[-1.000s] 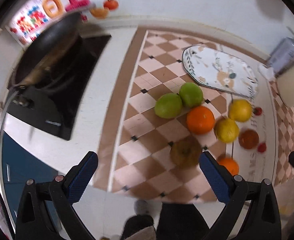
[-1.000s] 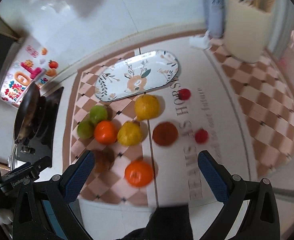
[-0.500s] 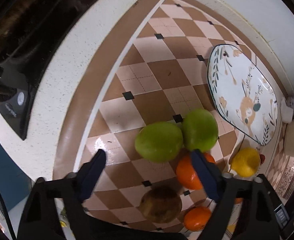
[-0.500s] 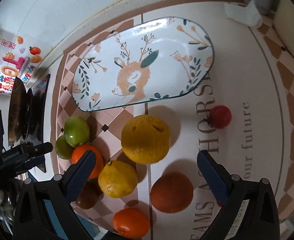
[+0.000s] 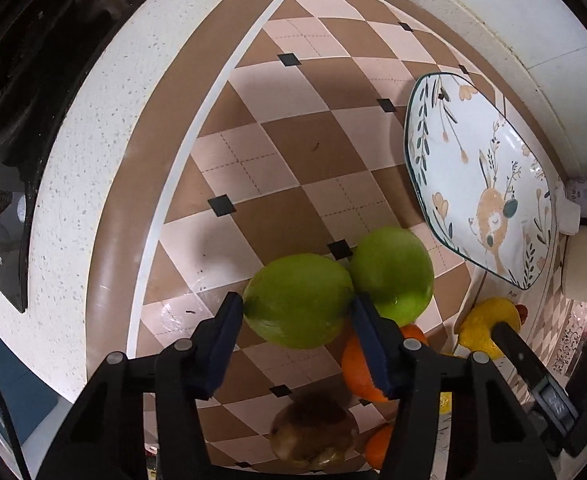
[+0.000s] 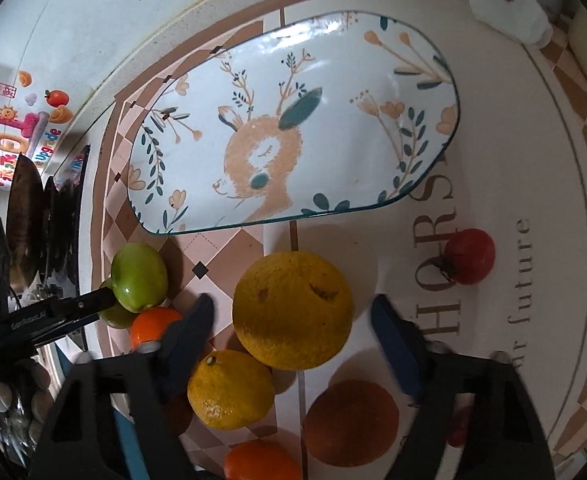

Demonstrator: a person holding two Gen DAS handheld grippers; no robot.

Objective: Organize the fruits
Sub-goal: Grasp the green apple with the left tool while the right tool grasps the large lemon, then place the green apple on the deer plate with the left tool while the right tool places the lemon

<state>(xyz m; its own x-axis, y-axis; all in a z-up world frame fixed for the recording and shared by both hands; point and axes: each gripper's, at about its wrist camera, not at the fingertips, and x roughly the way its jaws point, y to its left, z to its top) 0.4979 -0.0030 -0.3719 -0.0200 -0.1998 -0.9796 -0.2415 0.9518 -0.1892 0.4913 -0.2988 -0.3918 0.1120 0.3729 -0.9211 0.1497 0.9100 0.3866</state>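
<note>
Left gripper (image 5: 297, 310) closing, blue pads touching both sides of a green fruit (image 5: 299, 300) at lower centre; second green fruit (image 5: 393, 270) touches it on the right, orange (image 5: 357, 364) half hidden behind the right finger. Right gripper (image 6: 291, 318) closing around the big yellow citrus (image 6: 293, 314), gaps on both sides. Lemon (image 6: 229, 388) below it, deer plate (image 6: 293, 128) above, tomato (image 6: 469, 256) right. Brownish fruit (image 5: 313, 436) blurred at bottom edge.

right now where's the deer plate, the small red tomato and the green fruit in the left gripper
deer plate (image 6: 373, 80), right wrist view, bare upper face
small red tomato (image 6: 471, 256), right wrist view, its middle
green fruit (image 5: 297, 300), left wrist view, its middle
</note>
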